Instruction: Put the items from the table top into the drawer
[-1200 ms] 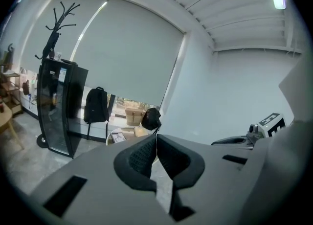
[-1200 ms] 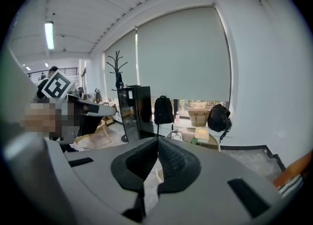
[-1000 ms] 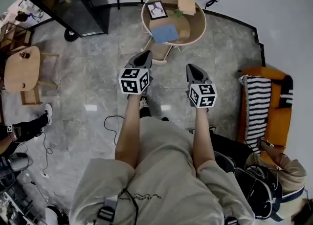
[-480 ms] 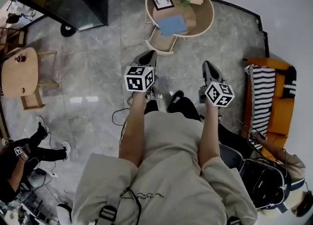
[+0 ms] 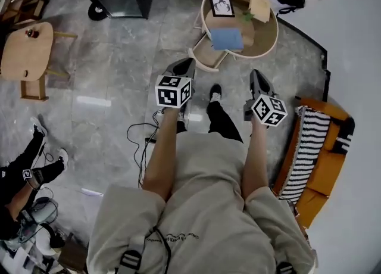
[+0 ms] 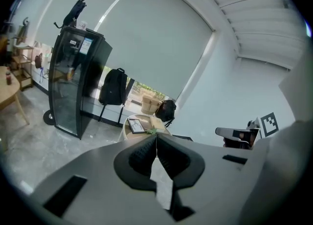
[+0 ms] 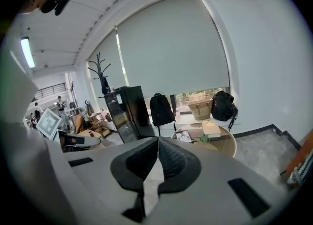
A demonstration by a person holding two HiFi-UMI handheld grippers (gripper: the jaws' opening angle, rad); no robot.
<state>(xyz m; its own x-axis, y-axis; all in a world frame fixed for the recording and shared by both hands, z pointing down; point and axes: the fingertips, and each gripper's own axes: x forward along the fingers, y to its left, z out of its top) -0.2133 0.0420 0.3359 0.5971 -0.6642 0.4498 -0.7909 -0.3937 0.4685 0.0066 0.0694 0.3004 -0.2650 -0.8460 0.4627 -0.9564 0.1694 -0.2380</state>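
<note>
No legible text, label or number

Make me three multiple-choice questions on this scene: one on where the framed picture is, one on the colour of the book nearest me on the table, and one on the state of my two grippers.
1. Where does the framed picture lie?
A) on the round table
B) on the floor
C) on a chair

2. What colour is the book on the table's near side?
A) red
B) blue
C) black

3. How are the left gripper and the right gripper?
A) both open
B) both shut and empty
C) each shut on a book

Answers:
1 A: the head view shows it on the tabletop's far side.
2 B: its cover is plain blue.
3 B: each gripper view shows jaws together with nothing between.
</note>
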